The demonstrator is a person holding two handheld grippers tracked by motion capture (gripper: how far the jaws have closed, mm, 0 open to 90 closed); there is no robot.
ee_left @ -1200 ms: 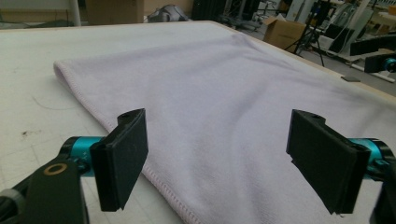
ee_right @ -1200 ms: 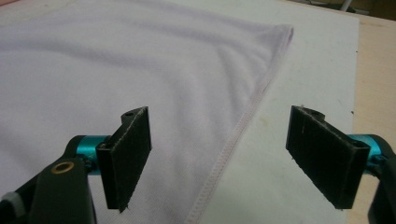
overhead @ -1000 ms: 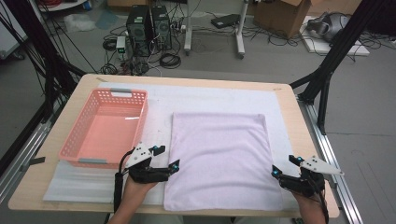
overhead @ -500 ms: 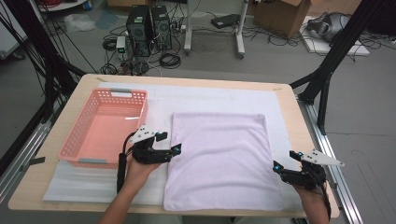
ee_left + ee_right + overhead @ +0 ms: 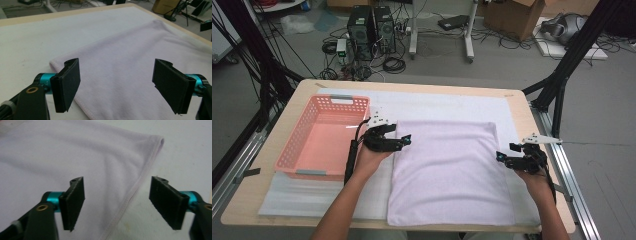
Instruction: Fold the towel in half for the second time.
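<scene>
A pale purple towel (image 5: 447,172) lies flat on the white mat (image 5: 319,192), in the middle of the table (image 5: 522,107). Its long way runs from near to far. The left gripper (image 5: 404,141) is at the towel's left edge, close to the far left corner, and its jaws are wide apart with nothing in them. The right gripper (image 5: 501,158) is at the towel's right edge, a bit nearer to the person. Its jaws have just been closing a little, yet they are apart, with the hem between them and not pinched. Each gripper points in at its own side. The pink basket (image 5: 314,150) sits left of the towel.
</scene>
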